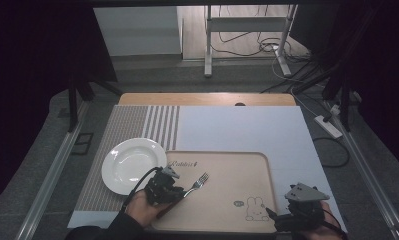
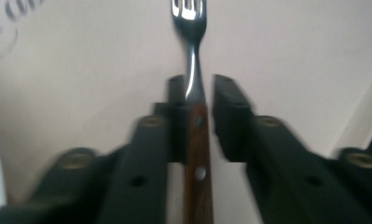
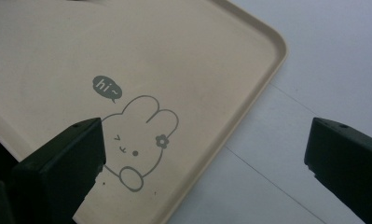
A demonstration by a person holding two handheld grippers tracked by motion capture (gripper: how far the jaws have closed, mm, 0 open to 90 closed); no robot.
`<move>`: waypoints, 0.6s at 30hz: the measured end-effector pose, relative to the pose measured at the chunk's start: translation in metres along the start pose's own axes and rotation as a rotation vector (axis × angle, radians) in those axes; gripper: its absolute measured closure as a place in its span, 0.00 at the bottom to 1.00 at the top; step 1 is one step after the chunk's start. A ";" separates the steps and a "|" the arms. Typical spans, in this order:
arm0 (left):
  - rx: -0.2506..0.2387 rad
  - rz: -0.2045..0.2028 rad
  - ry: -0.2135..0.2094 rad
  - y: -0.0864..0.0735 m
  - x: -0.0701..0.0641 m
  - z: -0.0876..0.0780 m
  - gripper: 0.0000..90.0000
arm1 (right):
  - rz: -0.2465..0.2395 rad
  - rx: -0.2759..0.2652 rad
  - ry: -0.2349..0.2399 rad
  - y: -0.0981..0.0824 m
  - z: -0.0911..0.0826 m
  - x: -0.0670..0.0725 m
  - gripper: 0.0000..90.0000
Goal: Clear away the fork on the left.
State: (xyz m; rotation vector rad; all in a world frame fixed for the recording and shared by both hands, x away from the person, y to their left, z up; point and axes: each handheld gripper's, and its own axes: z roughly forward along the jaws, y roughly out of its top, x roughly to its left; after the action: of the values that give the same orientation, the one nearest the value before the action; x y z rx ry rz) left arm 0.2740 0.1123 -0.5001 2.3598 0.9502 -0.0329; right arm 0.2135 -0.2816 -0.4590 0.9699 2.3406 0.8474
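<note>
Fork (image 1: 197, 183) held by the left gripper (image 1: 179, 192) over the tray (image 1: 222, 162); right gripper (image 1: 270, 212) idle.

From the left in the high view: a white plate (image 1: 129, 165) lies on a striped mat (image 1: 132, 125), just beside the tray's left edge and apart from the fork. The left gripper's jaws are clenched on the fork's wooden handle (image 2: 198, 163), steel neck and tines (image 2: 187, 10) projecting straight ahead of them. The fork's long axis runs from lower left to upper right, tines toward the tray's middle. Nothing lies in its way on the tray. The tray bears script lettering at its top left, not readable, and a rabbit drawing (image 3: 137, 140) with a bubble reading "hi~" (image 3: 106, 87). The right gripper's jaws stand released, wide apart, straddling the tray's right rim above the bench (image 1: 237, 125).
</note>
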 end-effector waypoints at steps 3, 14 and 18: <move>0.006 0.024 -0.035 0.009 0.000 0.005 0.99 | 0.003 0.000 -0.001 0.000 0.000 0.000 0.00; 0.062 0.080 -0.004 0.020 -0.004 0.027 0.99 | 0.007 -0.003 0.001 0.000 0.000 -0.001 0.00; 0.074 0.078 0.028 0.019 -0.001 0.028 0.99 | 0.007 -0.003 0.002 0.000 0.000 -0.001 0.00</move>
State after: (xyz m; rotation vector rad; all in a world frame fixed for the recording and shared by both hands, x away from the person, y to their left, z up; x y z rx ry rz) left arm 0.2903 0.0859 -0.5128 2.4694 0.8825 -0.0048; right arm 0.2136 -0.2823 -0.4589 0.9762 2.3386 0.8553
